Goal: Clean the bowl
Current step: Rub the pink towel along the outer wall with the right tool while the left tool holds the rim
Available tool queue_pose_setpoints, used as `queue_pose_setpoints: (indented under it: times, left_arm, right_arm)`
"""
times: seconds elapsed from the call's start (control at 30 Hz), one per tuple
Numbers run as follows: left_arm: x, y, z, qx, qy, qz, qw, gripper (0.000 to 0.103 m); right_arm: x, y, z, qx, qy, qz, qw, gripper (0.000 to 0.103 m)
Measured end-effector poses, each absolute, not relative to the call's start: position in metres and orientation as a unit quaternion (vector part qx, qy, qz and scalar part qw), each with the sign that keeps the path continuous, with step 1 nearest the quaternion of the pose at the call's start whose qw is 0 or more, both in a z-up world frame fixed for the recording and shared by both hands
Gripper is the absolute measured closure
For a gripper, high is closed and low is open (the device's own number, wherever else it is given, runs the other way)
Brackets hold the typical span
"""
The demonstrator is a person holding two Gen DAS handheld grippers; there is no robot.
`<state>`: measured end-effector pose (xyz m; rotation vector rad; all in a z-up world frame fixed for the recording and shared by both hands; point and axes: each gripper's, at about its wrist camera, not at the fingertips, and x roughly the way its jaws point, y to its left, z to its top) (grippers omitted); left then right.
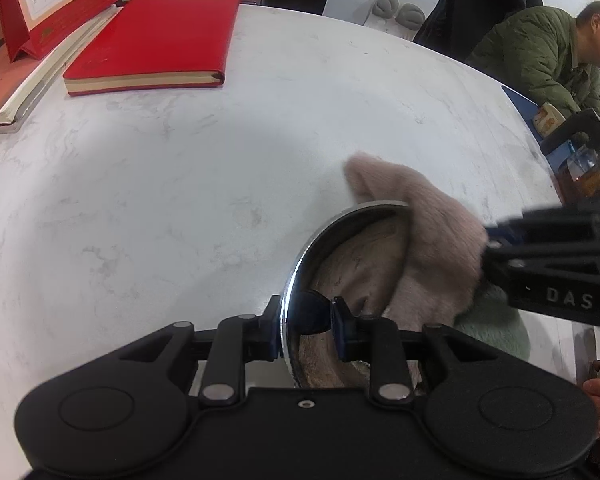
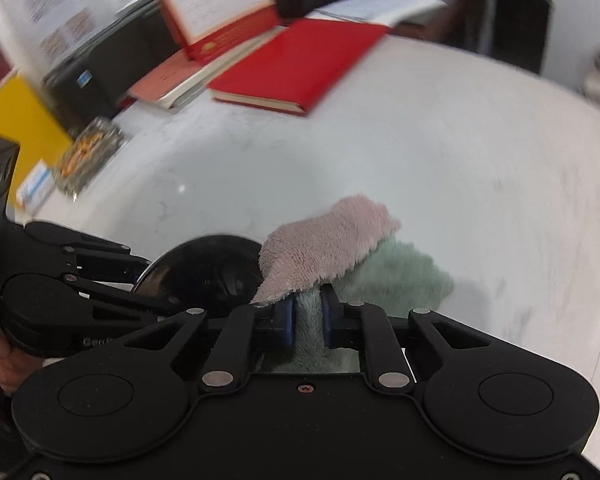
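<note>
Left tongs clamp bowl rim — right tongs pinch cloth.

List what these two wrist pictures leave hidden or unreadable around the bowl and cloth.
- Bowl near side, left wrist view: cut off behind the left gripper, whose fingers pinch the rim.
- Bowl inside under the cloth, both views: covered, so its cleanliness can't be judged.
- Right gripper fingertips, right wrist view: buried in cloth.
- Calendar and red notebook, right wrist view: motion blur; print unreadable.
- Glass pot, left wrist view: cut by the right gripper.
</note>
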<state>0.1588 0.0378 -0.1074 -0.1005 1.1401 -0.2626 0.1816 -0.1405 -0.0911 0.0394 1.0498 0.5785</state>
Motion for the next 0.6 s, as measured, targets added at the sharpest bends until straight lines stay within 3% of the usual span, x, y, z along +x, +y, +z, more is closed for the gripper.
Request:
queue_pose_setpoints:
  times: [0.33, 0.6]
  left_arm:
    - [0.160, 0.037, -0.108, -0.059, 0.537, -0.114, 0.834, 0.077]
    - [0.149, 0.037, -0.108, -0.068, 0.550, -0.109, 0.825, 0.080]
  right_arm:
    - [0.158, -0.162, -0.099, 0.125, 0.522, 0.211, 0.817, 0.088]
    - [0.167, -0.145, -0.095, 0.051, 0.523, 0.229, 0.819, 0.091]
